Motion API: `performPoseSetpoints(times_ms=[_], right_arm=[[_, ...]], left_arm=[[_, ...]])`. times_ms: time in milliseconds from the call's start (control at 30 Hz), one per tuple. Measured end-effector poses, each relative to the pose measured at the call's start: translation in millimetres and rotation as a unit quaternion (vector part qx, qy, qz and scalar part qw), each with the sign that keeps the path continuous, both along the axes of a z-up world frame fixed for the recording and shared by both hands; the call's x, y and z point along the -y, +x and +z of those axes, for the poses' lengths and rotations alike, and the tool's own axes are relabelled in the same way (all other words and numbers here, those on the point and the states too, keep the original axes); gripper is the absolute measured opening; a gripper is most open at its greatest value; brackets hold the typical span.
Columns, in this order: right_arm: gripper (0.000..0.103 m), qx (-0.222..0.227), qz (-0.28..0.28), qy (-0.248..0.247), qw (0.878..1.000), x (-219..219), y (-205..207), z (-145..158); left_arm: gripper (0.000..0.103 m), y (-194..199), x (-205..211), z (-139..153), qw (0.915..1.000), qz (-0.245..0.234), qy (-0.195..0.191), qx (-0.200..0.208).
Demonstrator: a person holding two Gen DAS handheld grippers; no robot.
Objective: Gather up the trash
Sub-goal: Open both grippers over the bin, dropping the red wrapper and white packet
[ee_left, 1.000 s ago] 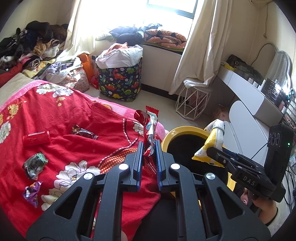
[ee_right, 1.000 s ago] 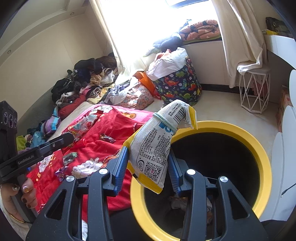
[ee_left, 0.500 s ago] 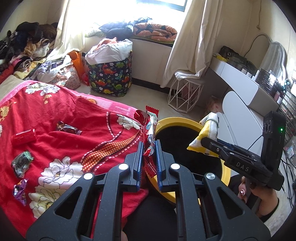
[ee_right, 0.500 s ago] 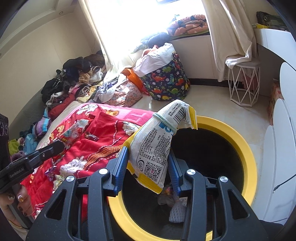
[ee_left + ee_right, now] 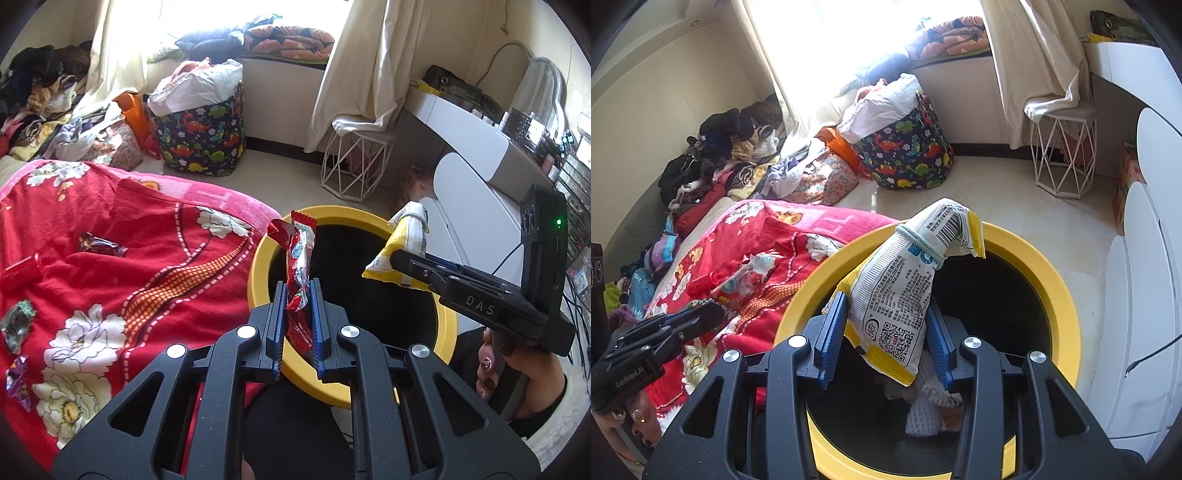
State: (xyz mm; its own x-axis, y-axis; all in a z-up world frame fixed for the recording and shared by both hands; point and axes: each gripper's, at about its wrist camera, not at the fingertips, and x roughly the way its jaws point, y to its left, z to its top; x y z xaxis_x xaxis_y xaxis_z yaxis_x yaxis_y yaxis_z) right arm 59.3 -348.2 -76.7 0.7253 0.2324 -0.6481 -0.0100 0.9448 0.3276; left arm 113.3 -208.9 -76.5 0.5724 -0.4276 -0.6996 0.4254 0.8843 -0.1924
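Wrappers above the bin

My left gripper has its fingers pinched tight on a red snack wrapper, upright over the near rim of the yellow trash bin. My right gripper clamps a white-and-yellow snack bag above the bin's dark mouth. More wrappers lie on the red blanket of the bed

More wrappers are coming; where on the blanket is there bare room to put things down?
The blanket is bare in the middle, between the dark wrapper and the bin. Its left edge is crowded: red box, crumpled wrappers.
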Motion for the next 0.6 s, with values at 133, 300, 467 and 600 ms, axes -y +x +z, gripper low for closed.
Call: performPoseSetpoints(times_ms=[133,300,467,600], right_arm=[[0.040,-0.009,-0.005,0.013,1.000,8,0,-3],[0.042,-0.014,-0.014,0.024,0.999,19,1,-5],[0.051,-0.015,-0.031,0.032,0.999,27,-1,-6],[0.058,-0.009,-0.045,0.041,0.998,33,-2,-6]], left_arm=[[0.008,6,11,-10,0.9998,-0.010,0.006,-0.015],[0.008,12,24,-20,0.9993,-0.021,0.018,-0.027],[0.017,13,33,-27,0.9986,-0.036,0.021,-0.033],[0.043,12,33,-28,0.9985,-0.035,0.016,-0.040]])
